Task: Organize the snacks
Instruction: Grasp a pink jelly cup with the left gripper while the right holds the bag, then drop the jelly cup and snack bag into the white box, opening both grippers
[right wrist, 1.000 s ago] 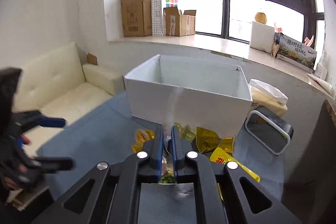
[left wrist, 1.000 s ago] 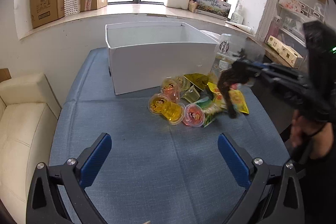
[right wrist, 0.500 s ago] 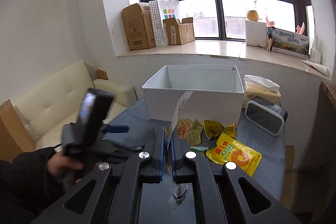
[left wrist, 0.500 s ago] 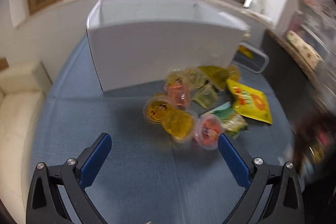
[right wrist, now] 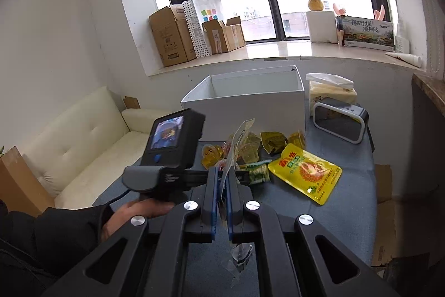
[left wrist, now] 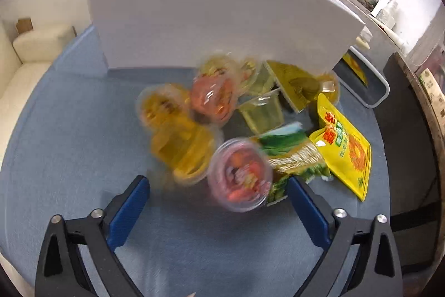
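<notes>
Left wrist view: your left gripper (left wrist: 218,192) is closing, a pink jelly cup (left wrist: 240,174) between its pads, untouched. Your right gripper (right wrist: 221,187) pinches a clear packet (right wrist: 239,141). Beyond the snacks, the white box (left wrist: 211,16) stands near bare blue tabletop (left wrist: 72,135).
</notes>
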The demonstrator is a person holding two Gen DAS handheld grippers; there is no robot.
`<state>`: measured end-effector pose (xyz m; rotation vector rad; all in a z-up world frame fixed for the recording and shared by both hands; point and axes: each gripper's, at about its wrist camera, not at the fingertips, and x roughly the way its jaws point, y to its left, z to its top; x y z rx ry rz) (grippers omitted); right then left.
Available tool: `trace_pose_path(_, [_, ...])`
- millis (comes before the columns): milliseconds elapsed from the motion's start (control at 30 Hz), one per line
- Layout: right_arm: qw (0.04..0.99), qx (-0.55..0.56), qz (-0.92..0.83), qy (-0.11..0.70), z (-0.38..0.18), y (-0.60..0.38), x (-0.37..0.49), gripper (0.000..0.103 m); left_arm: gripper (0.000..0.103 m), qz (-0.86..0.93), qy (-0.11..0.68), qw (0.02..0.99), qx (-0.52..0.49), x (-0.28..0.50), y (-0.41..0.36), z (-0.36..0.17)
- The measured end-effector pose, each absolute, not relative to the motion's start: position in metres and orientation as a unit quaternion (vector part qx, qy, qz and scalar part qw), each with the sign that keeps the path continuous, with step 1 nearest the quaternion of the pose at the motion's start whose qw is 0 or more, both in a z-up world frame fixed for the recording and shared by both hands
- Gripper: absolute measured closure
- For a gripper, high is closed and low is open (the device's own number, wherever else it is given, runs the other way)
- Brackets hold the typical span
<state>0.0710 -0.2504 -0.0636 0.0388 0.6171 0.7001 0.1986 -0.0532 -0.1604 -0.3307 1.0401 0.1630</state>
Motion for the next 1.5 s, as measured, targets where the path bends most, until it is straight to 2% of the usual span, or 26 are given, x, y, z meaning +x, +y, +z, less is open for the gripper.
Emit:
trace_pose_path(33, [0.893, 0.019, 0.338, 0.298, -0.065, -0.252, 0.070, 0.098, 0.015, 0.081, 0.491, 0.854, -0.153, 0.200, -0.056, -0.158])
trace_pose_path(200, [0.891, 0.032, 0.340, 0.299, -0.068, -0.260, 0.069, 0.098, 0.021, 0.076, 0.497, 0.851, -0.153, 0.205, -0.059, -0.156])
trace_pose_path(300, [0.891, 0.039, 0.341, 0.297, -0.069, -0.262, 0.070, 0.098, 0.050, 0.046, 0.505, 0.846, -0.166, 0.202, -0.058, -0.156])
trace_pose_path(333, [0.891, 0.041, 0.341, 0.297, -0.069, -0.263, 0.071, 0.098, 0.055, 0.041, 0.511, 0.843, -0.165, 0.201, -0.057, -0.156])
trace_pose_path(700, [0.891, 0.046, 0.340, 0.296, -0.072, -0.265, 0.072, 0.098, 0.055, -0.009, 0.517, 0.841, -0.156, 0.170, -0.046, -0.146])
trace_pose_path(1033, [0.887, 0.037, 0.346, 0.305, -0.071, -0.247, 0.082, 0.098, 0.056, -0.047, 0.473, 0.870, -0.133, 0.140, -0.028, -0.099])
trace_pose_path(1500, [0.881, 0.029, 0.356, 0.310, -0.065, -0.219, 0.102, 0.098, 0.056, -0.056, 0.440, 0.893, -0.078, 0.129, -0.017, -0.073])
